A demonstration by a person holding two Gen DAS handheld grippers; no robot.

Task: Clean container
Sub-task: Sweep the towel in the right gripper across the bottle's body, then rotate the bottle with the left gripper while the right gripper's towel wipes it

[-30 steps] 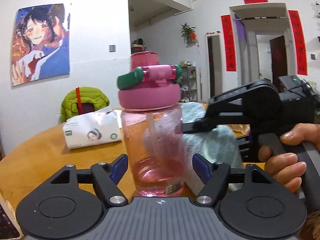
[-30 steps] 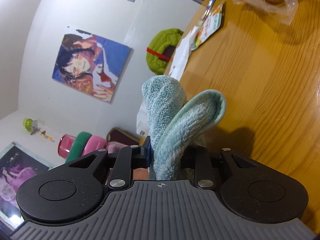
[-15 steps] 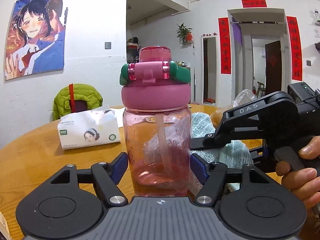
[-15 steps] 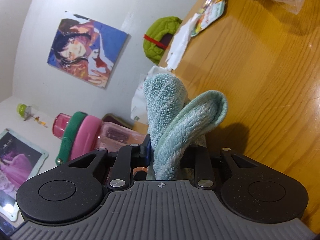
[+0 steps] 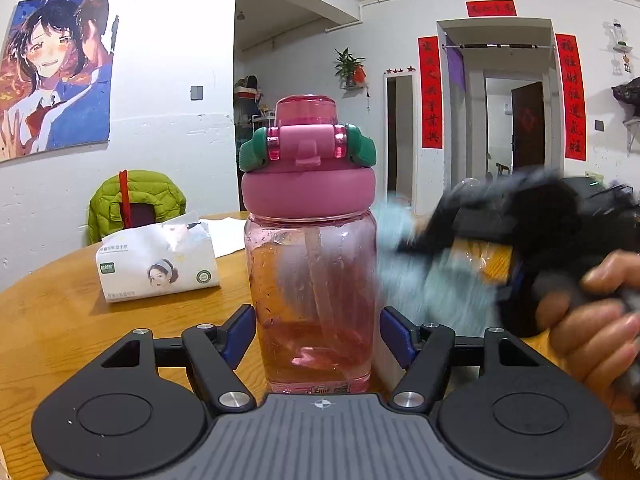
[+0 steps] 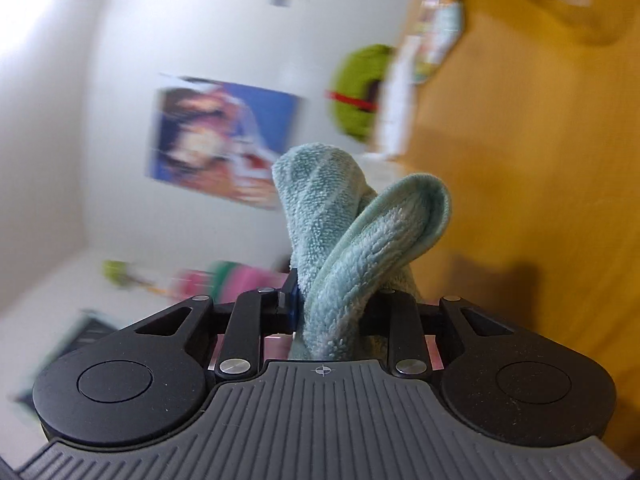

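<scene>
Bottle [image 5: 312, 276], pink and translucent, stands upright on the wooden surface [image 5: 60, 320]; I have my left gripper [image 5: 316, 334] clamped on its lower body. My right gripper [image 6: 332, 312] pinches a folded teal cloth [image 6: 360, 232], blurred just beside the bottle's right side. Tissue pack [image 5: 156, 268] lies behind, left.

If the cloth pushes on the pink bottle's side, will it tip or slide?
Probably neither: the left gripper is clamped on the pink bottle low down. It looks nearly empty, so likely light, and its bulky lid may make it rock. The cloth is soft and should give.
</scene>
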